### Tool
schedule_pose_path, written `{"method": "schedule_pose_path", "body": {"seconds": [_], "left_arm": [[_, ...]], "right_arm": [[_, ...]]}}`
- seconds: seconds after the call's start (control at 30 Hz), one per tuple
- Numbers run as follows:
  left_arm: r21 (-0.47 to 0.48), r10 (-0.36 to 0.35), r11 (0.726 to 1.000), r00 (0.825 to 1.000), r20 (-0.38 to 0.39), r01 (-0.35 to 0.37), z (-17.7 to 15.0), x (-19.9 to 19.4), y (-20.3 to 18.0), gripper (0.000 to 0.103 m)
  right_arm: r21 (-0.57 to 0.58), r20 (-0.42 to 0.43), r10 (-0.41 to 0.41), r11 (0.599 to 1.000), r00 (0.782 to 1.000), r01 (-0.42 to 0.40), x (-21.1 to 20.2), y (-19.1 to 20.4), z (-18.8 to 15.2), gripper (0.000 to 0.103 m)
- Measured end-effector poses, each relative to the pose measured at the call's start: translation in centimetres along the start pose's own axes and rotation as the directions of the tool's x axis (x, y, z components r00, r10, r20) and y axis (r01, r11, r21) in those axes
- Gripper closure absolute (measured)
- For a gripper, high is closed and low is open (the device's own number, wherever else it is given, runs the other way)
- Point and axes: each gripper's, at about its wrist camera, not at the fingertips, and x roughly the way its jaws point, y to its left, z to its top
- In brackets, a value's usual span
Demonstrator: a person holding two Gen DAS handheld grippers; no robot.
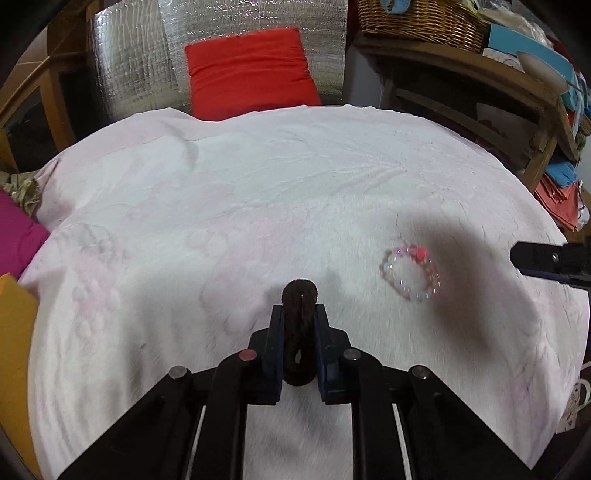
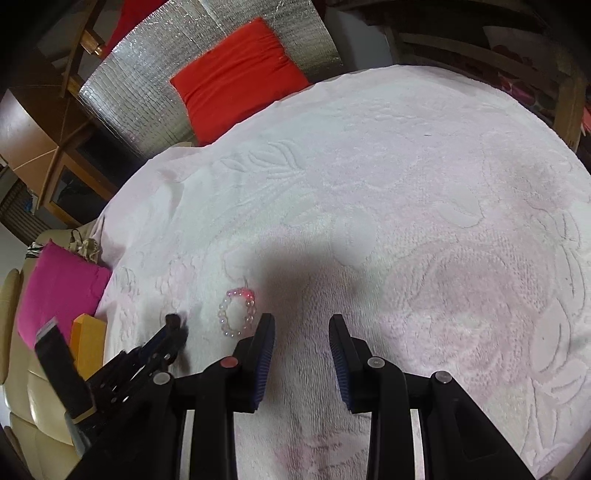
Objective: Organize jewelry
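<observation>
My left gripper (image 1: pixel 299 314) is shut on a dark brown braided bracelet (image 1: pixel 299 332), held upright just above the pale pink towel (image 1: pixel 221 206). A clear beaded bracelet with a pink bead (image 1: pixel 410 271) lies flat on the towel to its right. It also shows in the right wrist view (image 2: pixel 238 312), just left of my right gripper (image 2: pixel 301 321), which is open and empty above the towel. The left gripper (image 2: pixel 173 325) shows at the lower left of the right wrist view, and a right finger (image 1: pixel 546 258) at the left view's right edge.
A red cushion (image 1: pixel 251 74) leans on silver foil behind the towel. A magenta cushion (image 2: pixel 59 291) and an orange box (image 2: pixel 86 343) lie at the left. Wooden shelves with a wicker basket (image 1: pixel 421 18) stand at the back right.
</observation>
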Motion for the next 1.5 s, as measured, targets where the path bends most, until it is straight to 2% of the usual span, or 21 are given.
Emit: {"method": "schedule_pose_path", "body": {"seconds": [0.27, 0.37, 0.53, 0.6, 0.67, 0.7, 0.9, 1.1, 1.37, 1.43, 1.5], "left_arm": [[-0.097, 0.005, 0.995, 1.000, -0.015, -0.007, -2.7, -3.4, 4.6, 0.088], [-0.143, -0.001, 0.990, 0.998, -0.062, -0.008, -3.5, -3.1, 6.7, 0.088], [-0.172, -0.024, 0.985, 0.996, -0.087, 0.009, -3.7, -2.6, 8.8, 0.084], [-0.179, -0.039, 0.984, 0.996, -0.081, 0.024, -3.4, -2.7, 9.4, 0.078], [-0.176, -0.060, 0.983, 0.996, -0.071, 0.047, -3.0, -2.8, 9.8, 0.056], [-0.177, -0.063, 0.983, 0.996, -0.068, 0.050, -2.8, -2.8, 10.0, 0.053], [-0.217, -0.104, 0.972, 0.994, -0.031, 0.094, -2.2, -4.0, 11.9, 0.050], [-0.223, -0.075, 0.973, 0.996, -0.038, 0.064, -3.1, -4.5, 13.5, 0.048], [-0.252, -0.052, 0.967, 0.998, -0.030, 0.043, -3.8, -5.0, 15.2, 0.048], [-0.239, -0.061, 0.970, 0.998, -0.026, 0.053, -3.8, -5.0, 14.9, 0.048], [-0.228, -0.073, 0.971, 0.997, -0.029, 0.065, -3.6, -4.8, 14.6, 0.048]], "right_arm": [[-0.013, -0.036, 0.078, 0.997, 0.996, -0.079, -0.3, 1.5, -0.5, 0.069], [-0.006, -0.062, 0.101, 0.995, 0.993, -0.101, 0.3, 2.2, -0.3, 0.069], [0.019, -0.089, 0.129, 0.992, 0.988, -0.128, 1.8, 3.4, 0.2, 0.069], [0.025, -0.101, 0.115, 0.993, 0.988, -0.113, 2.7, 3.7, 0.4, 0.069], [0.029, -0.108, 0.100, 0.995, 0.989, -0.098, 3.4, 3.8, 0.9, 0.069], [0.030, -0.107, 0.093, 0.995, 0.990, -0.090, 3.6, 3.7, 1.0, 0.069], [0.058, -0.105, 0.067, 0.996, 0.992, -0.061, 4.9, 2.9, 2.0, 0.069], [0.033, -0.115, 0.040, 0.999, 0.993, -0.036, 6.3, 4.0, 2.1, 0.069], [-0.002, -0.091, -0.043, 0.999, 0.995, 0.043, 7.3, 4.9, 1.6, 0.071], [-0.018, -0.091, -0.025, 1.000, 0.995, 0.024, 7.3, 5.3, 1.5, 0.080], [-0.028, -0.108, 0.009, 1.000, 0.994, -0.012, 7.3, 5.6, 1.4, 0.080]]}}
